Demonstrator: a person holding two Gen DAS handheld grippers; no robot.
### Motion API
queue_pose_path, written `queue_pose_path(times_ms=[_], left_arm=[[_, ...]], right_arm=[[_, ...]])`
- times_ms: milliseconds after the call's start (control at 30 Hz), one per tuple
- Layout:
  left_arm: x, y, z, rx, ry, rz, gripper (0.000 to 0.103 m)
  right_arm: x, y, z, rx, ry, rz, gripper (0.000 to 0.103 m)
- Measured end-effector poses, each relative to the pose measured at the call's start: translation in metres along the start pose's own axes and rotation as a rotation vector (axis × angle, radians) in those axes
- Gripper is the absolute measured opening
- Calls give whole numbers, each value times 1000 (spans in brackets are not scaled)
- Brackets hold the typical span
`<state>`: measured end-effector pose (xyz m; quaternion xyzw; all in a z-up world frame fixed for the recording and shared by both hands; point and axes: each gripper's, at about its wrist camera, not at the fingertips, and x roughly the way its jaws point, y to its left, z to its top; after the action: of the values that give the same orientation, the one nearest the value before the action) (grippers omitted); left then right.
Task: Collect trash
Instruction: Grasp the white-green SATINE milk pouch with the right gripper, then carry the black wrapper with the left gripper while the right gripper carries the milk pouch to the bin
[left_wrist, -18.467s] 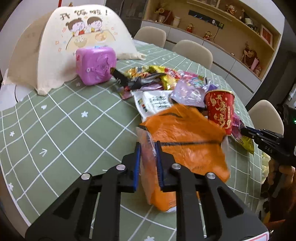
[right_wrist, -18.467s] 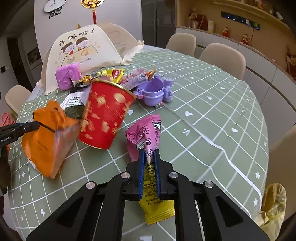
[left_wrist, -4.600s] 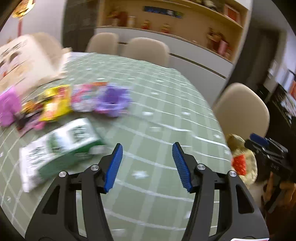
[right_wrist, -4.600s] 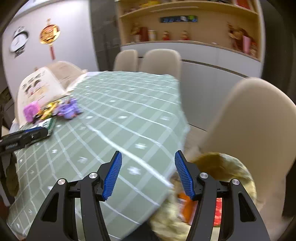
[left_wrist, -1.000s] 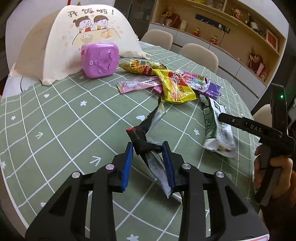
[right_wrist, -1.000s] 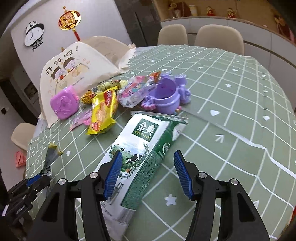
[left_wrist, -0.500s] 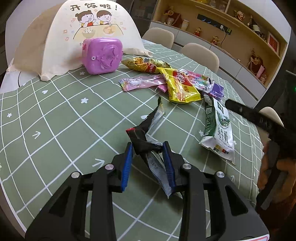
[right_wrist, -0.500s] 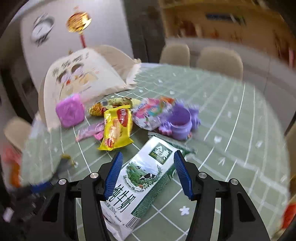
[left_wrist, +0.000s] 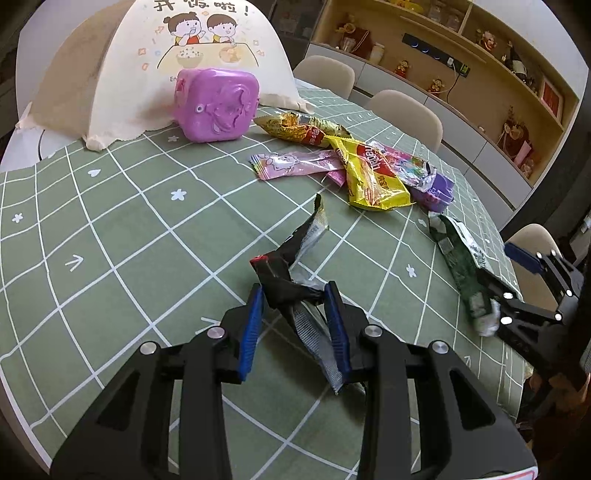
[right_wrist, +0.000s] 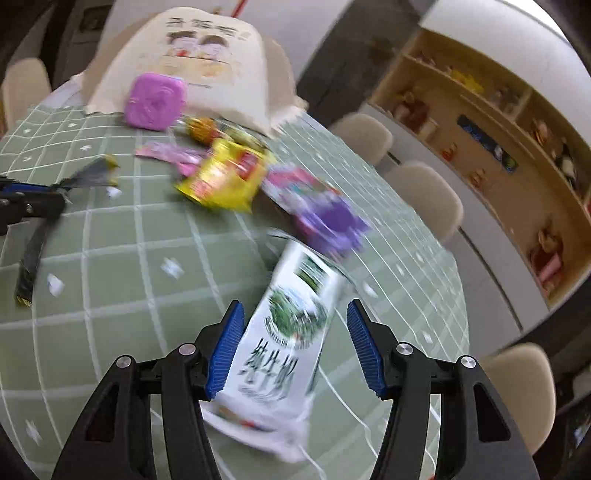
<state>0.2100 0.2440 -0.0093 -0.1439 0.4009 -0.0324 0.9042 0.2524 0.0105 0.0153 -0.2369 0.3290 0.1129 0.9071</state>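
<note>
Two wrappers in play: black wrapper (left_wrist: 291, 273) pinched in left gripper (left_wrist: 295, 325), over table's (left_wrist: 110, 236) near edge. Milk pouch (right_wrist: 288, 328) lay between right gripper's (right_wrist: 295, 347) spread jaws (unpinched); looked limp, slippery, best squeezed mid-body.

A: Black wrapper (left_wrist: 284, 280)?
B: Crumpled, silver inside, twisted, raised off the tablecloth.
A: Milk bag (right_wrist: 284, 339)?
B: White and green, flattened, lying on the cloth, long axis pointing away.
A: Remaining trash?
B: Yellow packet (left_wrist: 373, 177), pink wrapper (left_wrist: 295, 164) and gold wrapper (left_wrist: 303, 127), clustered and overlapping beyond.
</note>
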Motion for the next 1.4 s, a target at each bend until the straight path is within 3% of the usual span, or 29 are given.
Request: queue_pose_path(times_ms=[167,267,400,600,633,900,1200,1400], left_arm=[[1,1,0,-8,4,-8,31],[1,2,-1,-13,4,-8,31],[2,3,0,-17,8,-7,31],[3,2,-1,-14,7,6,31],[2,2,-1,-17,2,9,31],[-5,-17,-2,7,-8,-23,31],[-15,-92,1,123,-32,-109,31],[-7,-167,-7,225,-8,-199,31]], right_arm=[[15,-55,-10,357,37,220,54],[30,-58,-7,399,47,292,54],[52,-45,1,360,101,377,54],[67,-26,13,245,153,311,54],[67,-27,13,251,150,308,50],[22,-48,7,250,35,263,50],[-34,-92,-34,269,-63,180,50],[-60,-141,-77,339,-92,108,50]])
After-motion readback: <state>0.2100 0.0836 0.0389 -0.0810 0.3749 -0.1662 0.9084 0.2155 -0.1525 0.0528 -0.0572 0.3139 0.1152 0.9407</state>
